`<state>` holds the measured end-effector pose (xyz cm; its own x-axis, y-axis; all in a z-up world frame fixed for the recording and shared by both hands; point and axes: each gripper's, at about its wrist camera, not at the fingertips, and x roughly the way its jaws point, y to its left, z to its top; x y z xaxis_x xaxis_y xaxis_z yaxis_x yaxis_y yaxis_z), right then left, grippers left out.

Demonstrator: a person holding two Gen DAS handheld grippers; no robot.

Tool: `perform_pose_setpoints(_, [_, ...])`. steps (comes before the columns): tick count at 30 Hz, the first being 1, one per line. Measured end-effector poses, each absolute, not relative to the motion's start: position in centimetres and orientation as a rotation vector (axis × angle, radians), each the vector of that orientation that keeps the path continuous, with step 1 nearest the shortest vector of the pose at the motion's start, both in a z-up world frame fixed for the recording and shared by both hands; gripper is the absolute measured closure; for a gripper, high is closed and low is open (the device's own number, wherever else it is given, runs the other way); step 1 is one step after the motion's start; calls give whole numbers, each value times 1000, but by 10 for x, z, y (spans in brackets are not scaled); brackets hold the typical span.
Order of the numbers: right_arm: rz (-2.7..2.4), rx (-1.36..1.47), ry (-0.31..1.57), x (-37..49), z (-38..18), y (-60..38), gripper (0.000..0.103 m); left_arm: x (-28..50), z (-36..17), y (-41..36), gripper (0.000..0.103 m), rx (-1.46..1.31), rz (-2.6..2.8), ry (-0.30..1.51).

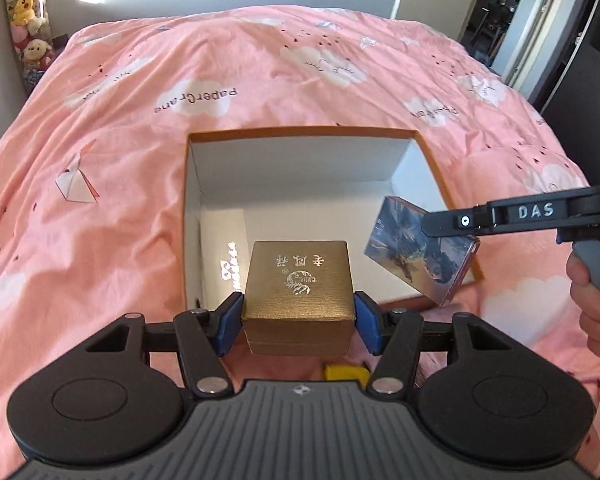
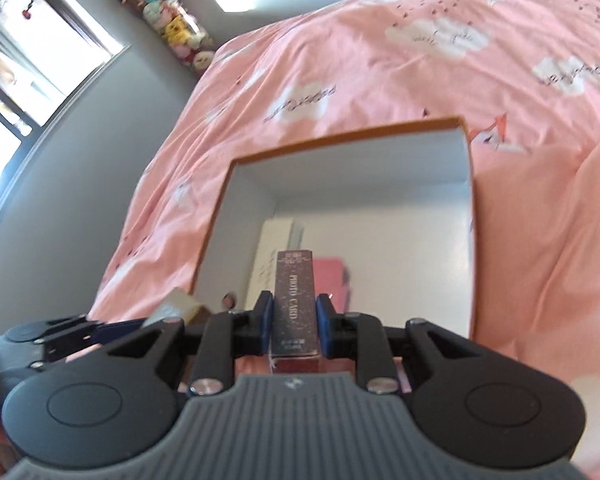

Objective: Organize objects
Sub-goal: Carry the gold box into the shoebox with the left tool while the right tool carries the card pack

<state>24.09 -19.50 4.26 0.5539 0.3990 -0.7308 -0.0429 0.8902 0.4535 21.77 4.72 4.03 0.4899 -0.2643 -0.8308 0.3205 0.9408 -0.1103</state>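
An open orange cardboard box [image 1: 300, 132] with a white inside lies on the pink bed cover; it also shows in the right wrist view [image 2: 340, 136]. My left gripper [image 1: 298, 320] is shut on a small gold gift box [image 1: 298, 280] at the box's near edge. My right gripper [image 2: 294, 320] is shut on a flat photo card box [image 2: 294, 300], held edge-on over the open box. In the left wrist view that card box [image 1: 404, 252] hangs tilted above the box's right side. A white item [image 2: 272, 248] and a pink item [image 2: 332, 280] lie inside.
A pink bed cover [image 1: 180, 60] with cloud prints spreads all around. A yellow object [image 1: 346, 374] lies under my left gripper. A tube of plush toys [image 1: 26, 16] stands at the far left corner. A dark cabinet [image 1: 588, 60] stands at the right.
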Motion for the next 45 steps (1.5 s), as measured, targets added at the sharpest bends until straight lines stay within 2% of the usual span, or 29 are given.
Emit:
perform_pose_setpoints(10, [138,483,1040,323,-30,-192,79,283,7,46,36,91,-297,1050])
perform_pose_setpoints(22, [115,559,964,396,-51,-145,79,327,-6,32,36,239,-283,1085])
perform_pose_setpoints(27, [124,579,1032,401,-64,-149,79,333,-8,30,36,276,-289,1087])
perform_pose_setpoints(36, [49,627,1161,411,-87,-169,70,345,-6,23,36,319,-289,1091])
perform_pose_setpoints(38, [52,725,1182,413,-98,-177,79,349,-6,20,36,331,-292,1099])
perform_pose_setpoints(40, [71,831,1223,416,-109,-181,98,355,-6,19,36,331,-292,1113])
perform_pose_setpoints(45, [95,764,1203,421,-106,-166,98,373,-8,12,36,347,-284,1169])
